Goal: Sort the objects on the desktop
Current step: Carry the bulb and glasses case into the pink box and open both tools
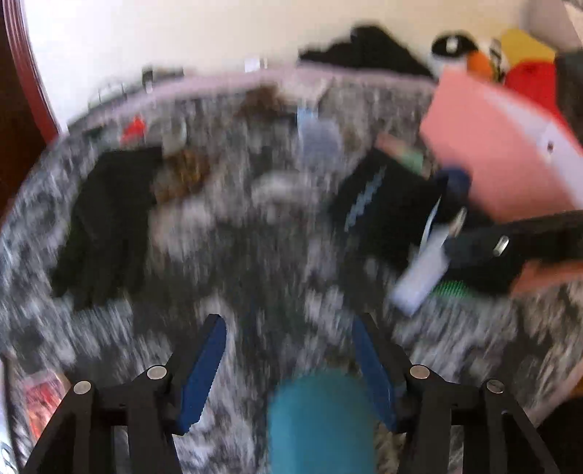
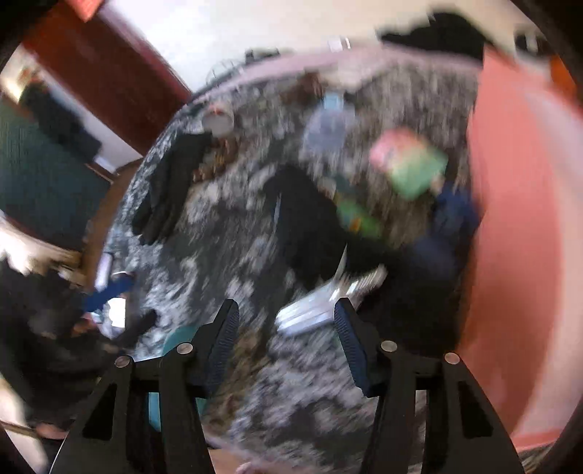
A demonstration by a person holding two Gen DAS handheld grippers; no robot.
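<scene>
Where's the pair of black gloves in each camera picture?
Left wrist: the black gloves lie at left of centre on the speckled table.
Right wrist: the black gloves lie upper left, near the table's edge.
Shared landmark: the pink box, at right in both views.

Dark red door frame point(image 2: 109, 69), pale wall point(image 1: 182, 32)

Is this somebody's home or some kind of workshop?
Most likely a home, though the pictures are blurred: a cluttered marble-patterned table with black gloves on it, soft toys against the wall and a dark wooden door frame.
</scene>
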